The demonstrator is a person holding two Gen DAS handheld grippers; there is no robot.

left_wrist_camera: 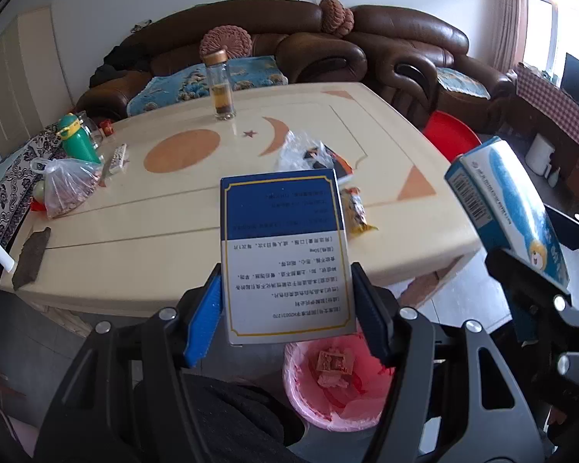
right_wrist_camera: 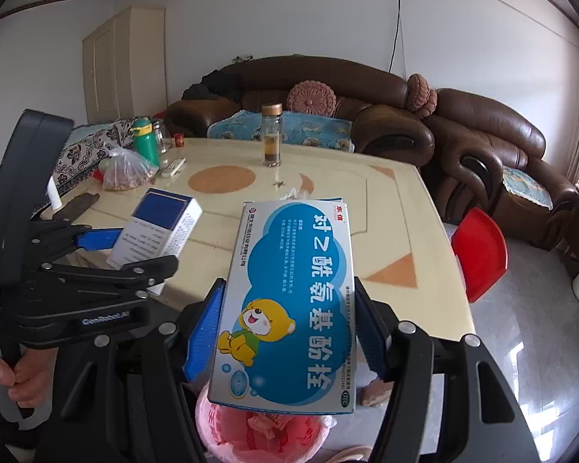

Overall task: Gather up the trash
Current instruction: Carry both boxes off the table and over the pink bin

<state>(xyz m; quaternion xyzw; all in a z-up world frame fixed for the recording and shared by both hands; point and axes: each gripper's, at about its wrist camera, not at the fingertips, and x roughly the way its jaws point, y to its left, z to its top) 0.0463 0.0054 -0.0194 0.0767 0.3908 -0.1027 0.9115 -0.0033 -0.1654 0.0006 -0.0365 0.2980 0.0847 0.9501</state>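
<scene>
bin below | left gripper clamps navy box | right gripper clamps bear box

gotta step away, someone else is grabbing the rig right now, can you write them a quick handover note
Left gripper: shut on the blue and white box, held above the pink-lined bin.
Right gripper: shut on the light blue bear box, also over the bin's near rim.
Done: both boxes are off the table; the bin already holds some scraps.
Left: release both boxes into the bin, then go back for the yellow snack wrapper and the clear plastic wrapper near the table's front edge. The glass bottle, the green bottle and the bagged food may not be trash; check before taking.
</scene>
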